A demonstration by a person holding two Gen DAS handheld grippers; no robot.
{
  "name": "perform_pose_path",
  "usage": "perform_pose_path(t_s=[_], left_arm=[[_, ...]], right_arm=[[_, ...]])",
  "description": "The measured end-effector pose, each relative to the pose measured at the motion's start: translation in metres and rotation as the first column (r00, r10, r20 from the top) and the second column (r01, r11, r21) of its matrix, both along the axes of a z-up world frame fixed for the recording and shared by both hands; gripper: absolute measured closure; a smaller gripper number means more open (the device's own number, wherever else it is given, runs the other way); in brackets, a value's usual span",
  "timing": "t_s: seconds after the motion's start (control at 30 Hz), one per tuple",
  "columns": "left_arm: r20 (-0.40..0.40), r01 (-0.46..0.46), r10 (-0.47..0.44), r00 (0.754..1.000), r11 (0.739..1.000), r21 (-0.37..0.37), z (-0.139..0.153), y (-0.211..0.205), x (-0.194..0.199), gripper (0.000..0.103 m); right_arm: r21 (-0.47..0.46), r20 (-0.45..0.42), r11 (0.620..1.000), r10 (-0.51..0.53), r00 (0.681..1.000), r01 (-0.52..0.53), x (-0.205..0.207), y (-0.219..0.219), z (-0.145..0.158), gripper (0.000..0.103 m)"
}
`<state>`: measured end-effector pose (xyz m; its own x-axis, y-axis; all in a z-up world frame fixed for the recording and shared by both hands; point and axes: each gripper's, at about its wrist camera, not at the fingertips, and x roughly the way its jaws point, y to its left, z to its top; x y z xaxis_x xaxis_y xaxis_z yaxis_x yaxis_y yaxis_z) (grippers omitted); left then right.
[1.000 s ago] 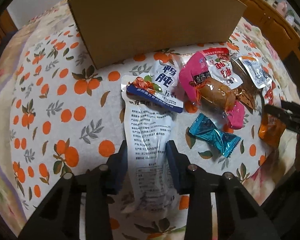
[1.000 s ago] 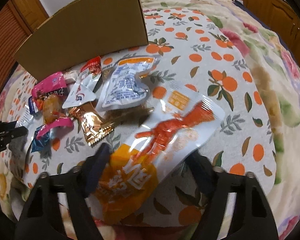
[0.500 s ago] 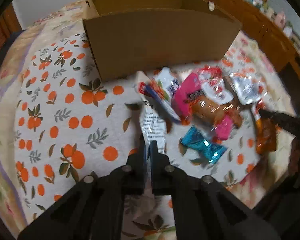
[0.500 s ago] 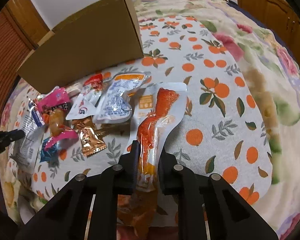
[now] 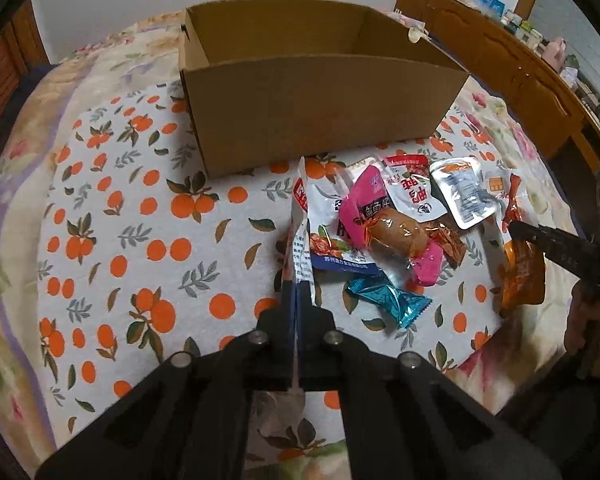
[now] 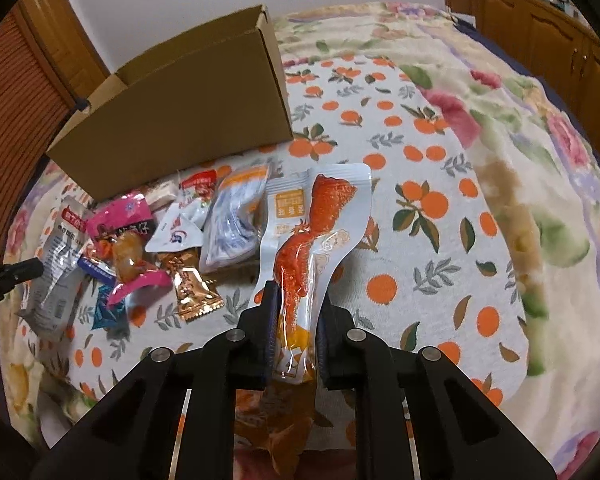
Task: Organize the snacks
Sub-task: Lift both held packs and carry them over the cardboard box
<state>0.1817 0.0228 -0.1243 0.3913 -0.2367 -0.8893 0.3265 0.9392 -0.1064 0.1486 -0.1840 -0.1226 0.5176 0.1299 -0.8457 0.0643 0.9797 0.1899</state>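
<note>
A bed (image 5: 100, 208) spread with an orange-print cloth carries the whole job, and an open cardboard box (image 5: 320, 120) stands toward its far edge, its mouth up and its inside bare as far as the view shows, evidently the place the snacks are meant to go. In front of the box, a loose heap of packets lies on the cloth, among them a pink-wrapped sausage (image 5: 392, 232), a silver pouch (image 5: 462, 194) and a blue foil sweet (image 5: 384, 300), apparently waiting their turn. At the near edge the left gripper (image 5: 298, 300) is clamped tight on the tail of a long white packet (image 5: 300, 220), which stands edge-on and reaches toward the box, held by its end so it can swing clear of the heap. Beside it, nearer the bed's right side, the right gripper (image 6: 294, 312) is closed around the narrow waist of an orange-and-white packet (image 6: 320, 224), gripped where the pack is slimmest, likely for a sure hold on the way to the box.
</note>
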Motion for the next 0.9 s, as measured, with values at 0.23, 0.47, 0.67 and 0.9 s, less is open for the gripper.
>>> perform_pose_path(t_s=[0.23,0.47,0.67,0.9], left_arm=[[0.041,-0.013,0.014,0.999,1.000,-0.016,0.015,0.003,-0.005,0.103],[0.127,-0.016,0.022,0.992,0.999,-0.044,0.042,0.007,-0.014,0.103],[0.182,-0.009,0.022,0.983,0.997,-0.073,0.060,0.006,-0.018,0.103],[0.241,0.002,0.024,0.970,0.994,-0.109,0.083,0.004,-0.019,0.103]], right_arm=[[0.009,0.040,1.000,0.006,0.999,-0.007,-0.001,0.000,0.012,0.089],[0.036,0.109,0.999,0.006,0.994,-0.010,-0.003,-0.003,0.033,0.089],[0.032,0.156,0.999,0.033,0.987,-0.039,-0.002,0.001,0.047,0.089],[0.034,0.214,0.995,0.085,0.973,-0.094,0.001,0.010,0.067,0.089]])
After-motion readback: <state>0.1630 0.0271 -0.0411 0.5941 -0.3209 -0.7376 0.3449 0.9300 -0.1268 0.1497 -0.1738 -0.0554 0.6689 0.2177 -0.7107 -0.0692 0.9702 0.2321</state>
